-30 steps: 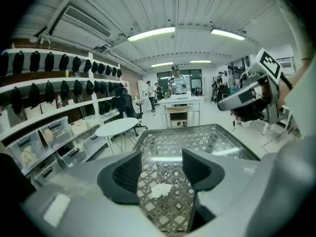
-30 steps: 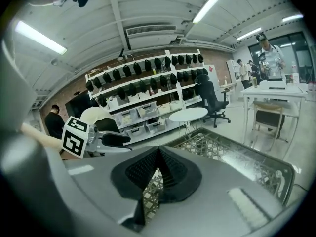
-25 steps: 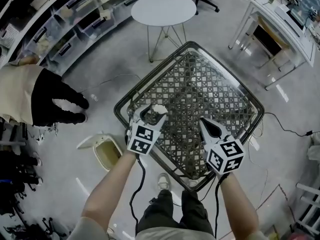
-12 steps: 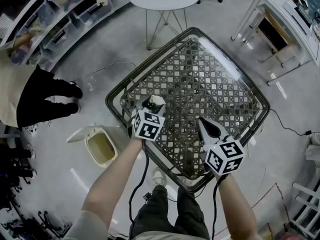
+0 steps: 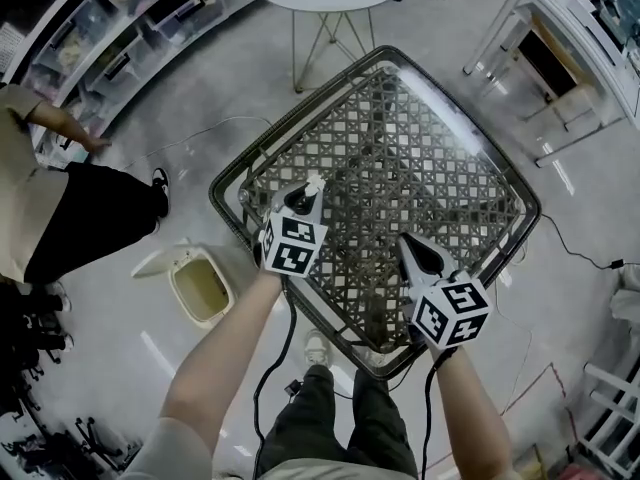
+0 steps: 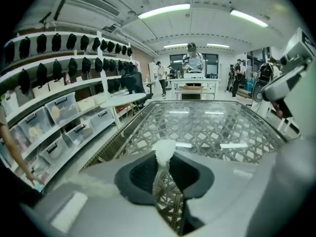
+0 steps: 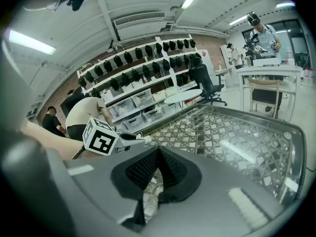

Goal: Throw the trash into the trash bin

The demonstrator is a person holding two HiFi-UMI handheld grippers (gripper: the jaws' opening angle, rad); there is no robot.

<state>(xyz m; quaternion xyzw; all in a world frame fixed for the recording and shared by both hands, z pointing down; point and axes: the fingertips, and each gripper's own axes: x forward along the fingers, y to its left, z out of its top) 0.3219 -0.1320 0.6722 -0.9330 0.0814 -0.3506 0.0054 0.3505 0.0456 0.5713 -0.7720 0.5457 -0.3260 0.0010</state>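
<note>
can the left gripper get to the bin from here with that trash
Probably yes. The left gripper, jaws just closed on the trash, is at the left edge of the table; the bin stands open on the floor just beyond, nothing between. The bystander stands farther off.

Bright overhead strip lights (image 6: 164, 10), fisheye-warped edges

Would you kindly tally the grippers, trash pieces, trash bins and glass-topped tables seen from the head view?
Grippers: 2 (left gripper, jaws have just been closing onto the white scrap; right gripper, shut, empty)
Trash pieces: 1 (the white scrap)
Trash bins: 1
Glass-topped tables: 1
Total: 5
</note>
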